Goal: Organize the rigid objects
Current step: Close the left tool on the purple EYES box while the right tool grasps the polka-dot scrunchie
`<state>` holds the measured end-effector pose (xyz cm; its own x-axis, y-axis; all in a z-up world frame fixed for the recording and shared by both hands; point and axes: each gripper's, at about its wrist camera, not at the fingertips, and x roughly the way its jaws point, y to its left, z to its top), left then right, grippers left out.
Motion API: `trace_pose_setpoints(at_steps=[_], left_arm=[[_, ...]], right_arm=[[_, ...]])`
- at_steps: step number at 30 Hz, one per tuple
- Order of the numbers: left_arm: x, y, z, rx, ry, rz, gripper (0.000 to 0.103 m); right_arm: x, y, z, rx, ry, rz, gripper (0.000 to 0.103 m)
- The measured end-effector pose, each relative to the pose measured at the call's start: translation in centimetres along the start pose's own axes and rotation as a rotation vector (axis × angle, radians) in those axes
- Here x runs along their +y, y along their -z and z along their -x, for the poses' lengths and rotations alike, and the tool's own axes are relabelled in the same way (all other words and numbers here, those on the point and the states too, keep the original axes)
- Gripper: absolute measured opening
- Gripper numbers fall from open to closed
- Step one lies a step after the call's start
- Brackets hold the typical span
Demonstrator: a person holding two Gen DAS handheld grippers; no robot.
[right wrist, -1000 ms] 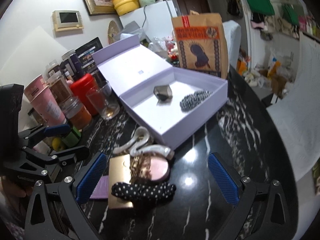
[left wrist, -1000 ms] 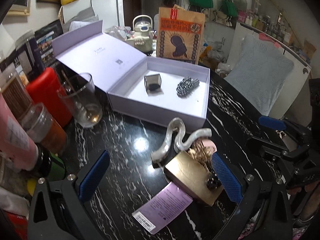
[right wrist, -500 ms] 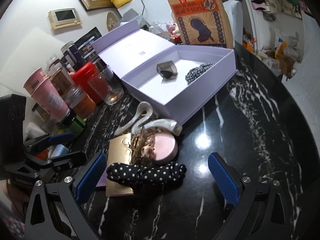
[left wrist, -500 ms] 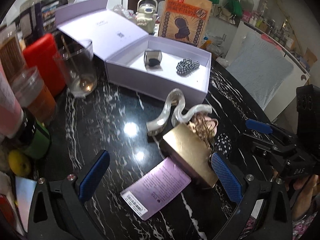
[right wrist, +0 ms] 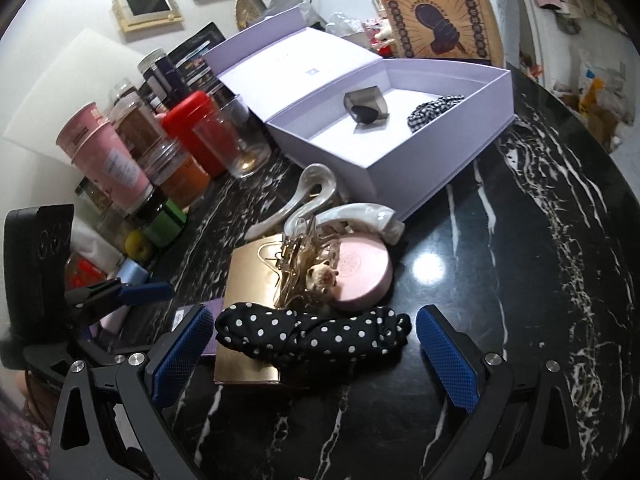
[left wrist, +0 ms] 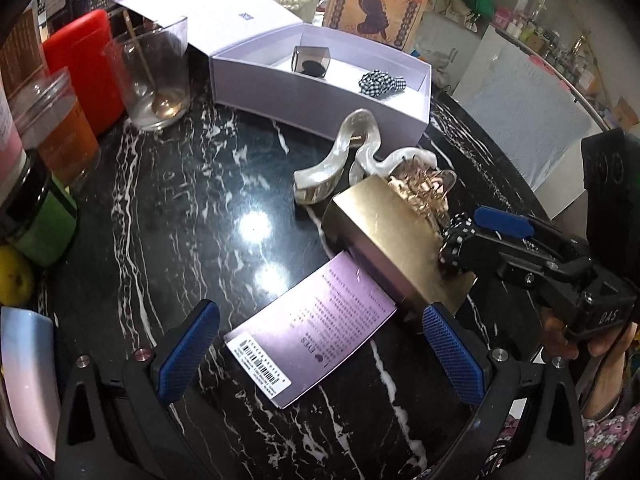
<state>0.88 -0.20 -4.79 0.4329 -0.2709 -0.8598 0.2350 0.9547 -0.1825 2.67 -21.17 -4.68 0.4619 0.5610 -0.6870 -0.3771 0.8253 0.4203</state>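
Right tool (right wrist: 312, 346), jaws wide, flanking polka-dot scrunchie (right wrist: 312, 338).

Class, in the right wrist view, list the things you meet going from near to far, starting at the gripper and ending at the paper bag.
Right gripper → polka-dot hair tie → pink compact → lilac box → brown paper bag.

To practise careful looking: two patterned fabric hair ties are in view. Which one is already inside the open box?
The black-and-white checked hair tie, lying in the purple box beside a dark cube. The polka-dot hair tie lies on the table between the right gripper's fingers.
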Motion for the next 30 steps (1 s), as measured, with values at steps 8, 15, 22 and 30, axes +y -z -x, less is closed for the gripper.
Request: trace_pose_setpoints(at_steps=[8,15,22,30], left_arm=[[0.7,0.8,-1.0,0.032,-0.001,0.009,0.103],[0.7,1.2,-1.8,0.035,-0.023,-0.017,0.103],[0.0,1.2,-2.5,0.011,-0.08,-0.087,0.103],[-0.3,1.7,-2.0,-0.031,-0.118,-0.111,0.081]], right_arm=[[0.0,0.0,-1.4,0.029,0.001,0.004,0.103],[0.1,0.4,-1.7,0.03,0.022,0.005,0.103],[0.5,0.5,-1.9,0.023,0.049,0.022,0.098],[0.3,0.5,-1.7,0.024,0.02,0.012,0.09]])
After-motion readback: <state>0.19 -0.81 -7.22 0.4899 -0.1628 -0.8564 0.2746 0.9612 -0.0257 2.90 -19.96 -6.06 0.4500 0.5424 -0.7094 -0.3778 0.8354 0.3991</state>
